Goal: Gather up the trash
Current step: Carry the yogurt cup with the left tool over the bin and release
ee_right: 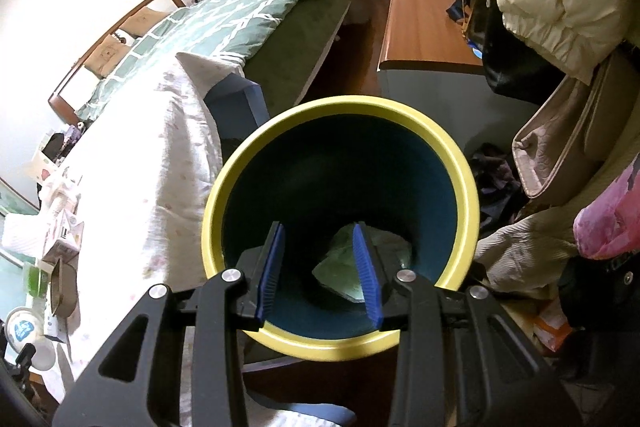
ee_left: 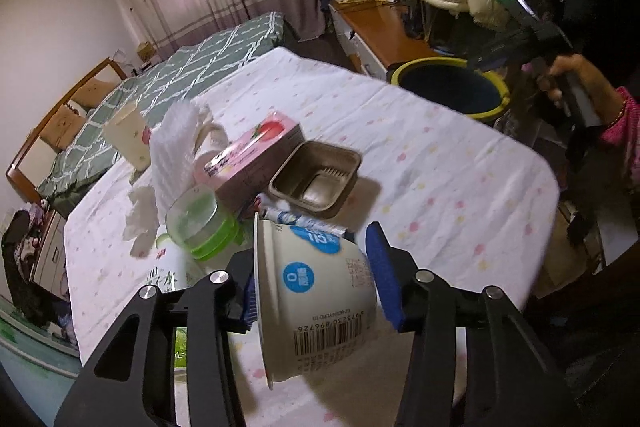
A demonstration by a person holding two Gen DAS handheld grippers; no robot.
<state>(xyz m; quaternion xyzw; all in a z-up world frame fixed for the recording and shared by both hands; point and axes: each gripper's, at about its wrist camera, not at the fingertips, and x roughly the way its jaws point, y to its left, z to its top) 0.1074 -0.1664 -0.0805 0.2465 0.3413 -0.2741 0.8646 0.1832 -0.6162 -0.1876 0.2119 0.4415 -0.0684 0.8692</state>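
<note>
A white paper cup (ee_left: 320, 291) with blue round labels and a barcode lies tipped on its side at the lower middle of the left wrist view, pressed between the blue pads of the left tool (ee_left: 316, 287). Behind it on the worktop (ee_left: 440, 167) lie a pink carton (ee_left: 256, 155), a brown tray (ee_left: 316, 179), crumpled white tissue (ee_left: 176, 151) and a green-rimmed lid (ee_left: 200, 223). The yellow-rimmed, dark bin (ee_right: 340, 219) fills the middle of the right wrist view, a pale green wrapper (ee_right: 340, 271) at its bottom.

Your yogurt cup (ee_left: 316, 291) hides the tube (ee_left: 304, 221) behind it; green bottle (ee_left: 176, 267) is cut by gripper arm — bin's (ee_right: 460, 163) crumpled trash (ee_right: 344, 275) too dark to ID.
</note>
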